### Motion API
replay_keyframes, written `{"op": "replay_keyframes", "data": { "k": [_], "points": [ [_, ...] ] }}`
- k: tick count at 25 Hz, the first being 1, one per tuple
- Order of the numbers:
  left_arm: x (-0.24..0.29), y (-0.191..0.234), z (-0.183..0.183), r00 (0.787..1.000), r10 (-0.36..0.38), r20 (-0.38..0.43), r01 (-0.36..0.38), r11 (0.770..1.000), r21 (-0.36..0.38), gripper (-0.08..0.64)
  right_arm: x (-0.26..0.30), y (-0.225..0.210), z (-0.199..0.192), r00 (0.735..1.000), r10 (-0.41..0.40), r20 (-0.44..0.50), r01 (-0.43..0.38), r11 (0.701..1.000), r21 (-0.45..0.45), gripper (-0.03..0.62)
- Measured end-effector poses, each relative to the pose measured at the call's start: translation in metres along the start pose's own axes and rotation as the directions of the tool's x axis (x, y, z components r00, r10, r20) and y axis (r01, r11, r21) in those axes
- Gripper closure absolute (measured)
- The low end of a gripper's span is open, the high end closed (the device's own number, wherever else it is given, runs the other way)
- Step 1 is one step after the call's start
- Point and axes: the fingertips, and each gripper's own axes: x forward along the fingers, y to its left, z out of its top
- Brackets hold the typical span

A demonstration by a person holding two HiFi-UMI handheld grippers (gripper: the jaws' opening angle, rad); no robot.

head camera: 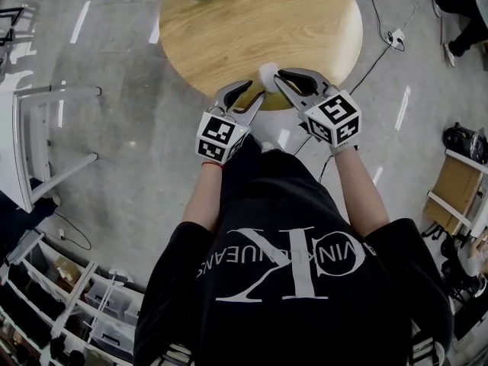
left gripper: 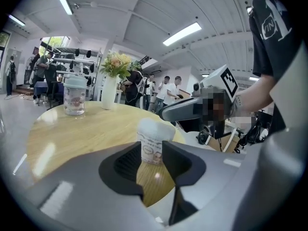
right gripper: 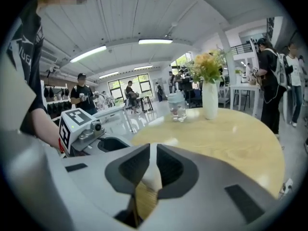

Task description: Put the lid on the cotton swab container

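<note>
Head view, left gripper view and right gripper view of one moment. We find the cotton swab container (left gripper: 151,150) standing at the near edge of the round table (head camera: 259,29), at lower centre of the left gripper view. The left gripper (head camera: 255,90) is closed on its printed wall, one pad on each side. The right gripper (head camera: 277,77) is clamped on a thin white piece that we take for the lid (head camera: 267,73), held at the container's mouth.

Risk, in our judgement: the container stands close to the table edge, so a sideways push from the lid could tip it or slide it off if the left grip is light. A lid brought down tilted would catch on one side of the rim and sit crooked. We cannot tell whether it is seated.

Views compared: only the head view shows both grippers meeting tip to tip, with just a white blob between them. Only the left gripper view shows the label and the white top above it. Both gripper views add a lidded jar (left gripper: 75,97) and a vase of flowers (left gripper: 109,93) across the table, well apart.
</note>
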Motion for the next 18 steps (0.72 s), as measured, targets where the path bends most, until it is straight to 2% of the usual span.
{"op": "replay_keyframes", "data": {
  "k": [4, 7, 12, 18],
  "points": [
    [-0.013, 0.009, 0.003, 0.999, 0.031, 0.036, -0.029, 0.998, -0.049, 0.497, -0.008, -0.008, 0.006, 0.998, -0.031, 0.048, 0.029, 0.999, 0.034, 0.548],
    [-0.023, 0.021, 0.012, 0.993, 0.087, 0.08, -0.079, 0.992, -0.098, 0.548, -0.016, -0.016, 0.011, 0.996, -0.059, 0.073, 0.056, 0.997, 0.046, 0.554],
    [-0.037, 0.036, 0.041, 0.976, 0.166, 0.142, -0.156, 0.985, -0.077, 0.549, -0.031, -0.023, 0.031, 0.985, -0.089, 0.146, 0.082, 0.995, 0.049, 0.56],
    [-0.054, 0.046, 0.075, 0.949, 0.227, 0.219, -0.214, 0.973, -0.082, 0.549, -0.048, -0.022, 0.051, 0.973, -0.098, 0.21, 0.092, 0.995, 0.038, 0.561]
  ]
}}
